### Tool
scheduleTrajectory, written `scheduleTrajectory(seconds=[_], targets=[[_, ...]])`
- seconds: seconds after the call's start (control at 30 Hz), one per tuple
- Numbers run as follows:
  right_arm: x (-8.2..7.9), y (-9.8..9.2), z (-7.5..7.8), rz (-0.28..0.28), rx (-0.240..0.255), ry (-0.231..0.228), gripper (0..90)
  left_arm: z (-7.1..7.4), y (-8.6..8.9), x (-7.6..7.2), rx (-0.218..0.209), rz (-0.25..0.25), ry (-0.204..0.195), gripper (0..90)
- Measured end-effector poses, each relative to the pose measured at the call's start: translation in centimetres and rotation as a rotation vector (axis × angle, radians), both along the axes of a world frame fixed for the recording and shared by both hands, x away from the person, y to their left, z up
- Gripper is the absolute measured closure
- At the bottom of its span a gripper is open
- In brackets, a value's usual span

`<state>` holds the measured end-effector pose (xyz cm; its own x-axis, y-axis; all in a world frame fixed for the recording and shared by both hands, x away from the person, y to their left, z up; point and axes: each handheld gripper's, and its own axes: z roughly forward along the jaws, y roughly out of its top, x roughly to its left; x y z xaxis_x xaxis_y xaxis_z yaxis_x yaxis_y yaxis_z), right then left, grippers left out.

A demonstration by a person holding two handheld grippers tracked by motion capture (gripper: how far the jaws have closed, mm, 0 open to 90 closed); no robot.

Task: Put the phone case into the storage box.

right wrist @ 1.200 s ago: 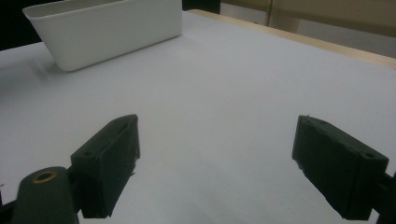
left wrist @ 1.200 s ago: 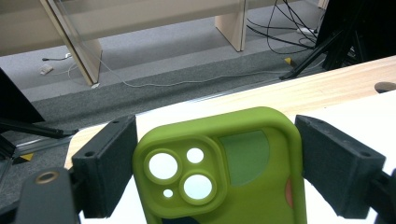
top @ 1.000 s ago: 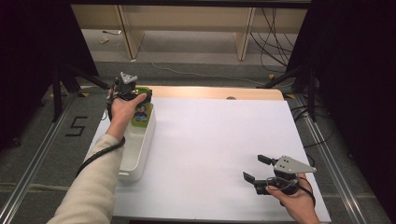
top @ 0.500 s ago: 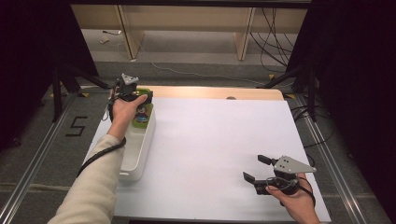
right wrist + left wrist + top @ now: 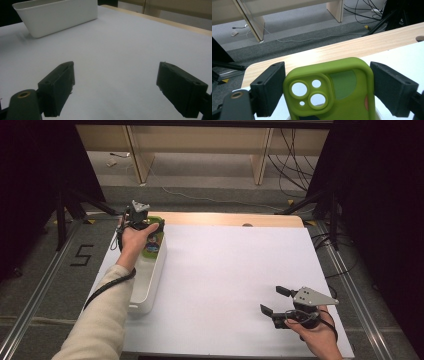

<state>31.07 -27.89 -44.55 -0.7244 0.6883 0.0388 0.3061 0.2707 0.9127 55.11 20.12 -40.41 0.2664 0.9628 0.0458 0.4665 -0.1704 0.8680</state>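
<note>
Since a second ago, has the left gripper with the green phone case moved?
No. In the high view the left gripper sits at the same spot over the far end of the white bin, with the phone case between its jaws.

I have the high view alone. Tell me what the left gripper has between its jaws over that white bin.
Observer: A green phone case, seen in the left gripper view with its camera cut-outs facing the lens.
Operator: Report whether the left gripper is clamped on it.
Observer: The left pad touches the case's edge; on the right side a thin gap seems to show between case and pad, so I would not call it a firm grip.
Operator: Now give me the right gripper.
Observer: In its own view the right gripper stands wide open with bare white table between the jaws, and the white bin sits far ahead of it.
</note>
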Motion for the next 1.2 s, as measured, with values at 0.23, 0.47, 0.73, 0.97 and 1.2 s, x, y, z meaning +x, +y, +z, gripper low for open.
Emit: scheduleTrajectory(seconds=[0.23,0.47,0.73,0.97,1.2], targets=[[0.01,0.00,-0.01,0.000,-0.001,0.001,16.0,-0.28,-0.05,0.09,0.004,0.002,0.006,15.5],[0.01,0.01,-0.02,0.000,0.001,0.002,16.0,-0.32,-0.11,0.17,0.005,0.002,0.010,15.4],[0.02,0.00,-0.02,0.000,0.000,0.002,16.0,-0.44,-0.17,0.26,0.009,0.001,0.015,15.4],[0.03,0.00,-0.03,0.001,0.000,0.003,16.0,-0.50,-0.19,0.23,0.009,0.002,0.019,15.3],[0.02,-0.01,-0.03,0.000,0.000,0.002,15.9,-0.63,-0.13,0.04,0.013,0.002,0.021,15.3]])
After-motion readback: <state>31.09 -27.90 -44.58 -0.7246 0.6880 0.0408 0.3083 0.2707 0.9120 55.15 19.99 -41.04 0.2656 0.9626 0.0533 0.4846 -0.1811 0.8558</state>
